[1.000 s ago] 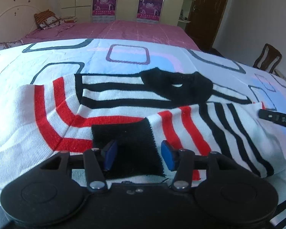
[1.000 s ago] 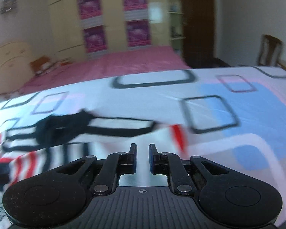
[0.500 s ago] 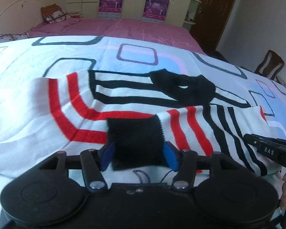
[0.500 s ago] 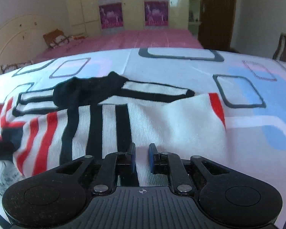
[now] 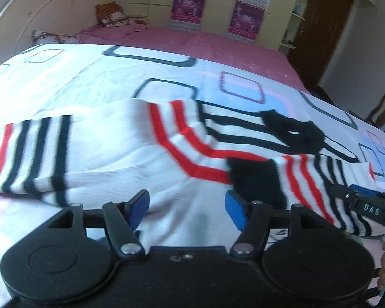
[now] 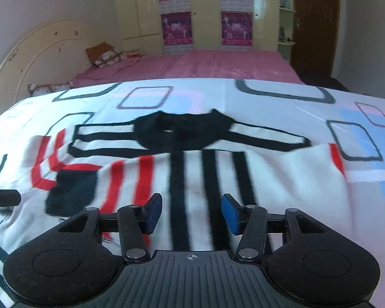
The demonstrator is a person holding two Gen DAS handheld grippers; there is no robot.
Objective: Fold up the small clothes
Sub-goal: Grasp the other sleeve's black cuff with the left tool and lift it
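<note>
A small white sweater (image 5: 131, 151) with red and black stripes and a black collar (image 5: 292, 133) lies on the bed. One sleeve is folded across its body, ending in a black cuff (image 5: 256, 179). My left gripper (image 5: 187, 209) is open just above the white body, left of the cuff. The sweater also shows in the right wrist view (image 6: 218, 174), with the cuff (image 6: 74, 192) at the left. My right gripper (image 6: 191, 213) is open over the folded sleeve's black stripes and holds nothing. Its tip shows in the left wrist view (image 5: 367, 200).
The sweater lies on a white sheet (image 5: 77, 82) printed with grey, blue and pink rectangles. Beyond it are a pink bedspread (image 6: 218, 64), pillows (image 6: 105, 56) by a cream headboard, a wardrobe with purple posters (image 6: 177, 28), and a wooden chair (image 5: 382, 110) at the right.
Both grippers have opened. The right one let go of the sleeve, which now lies across the body. The left one let go of the black cuff and moved left.
</note>
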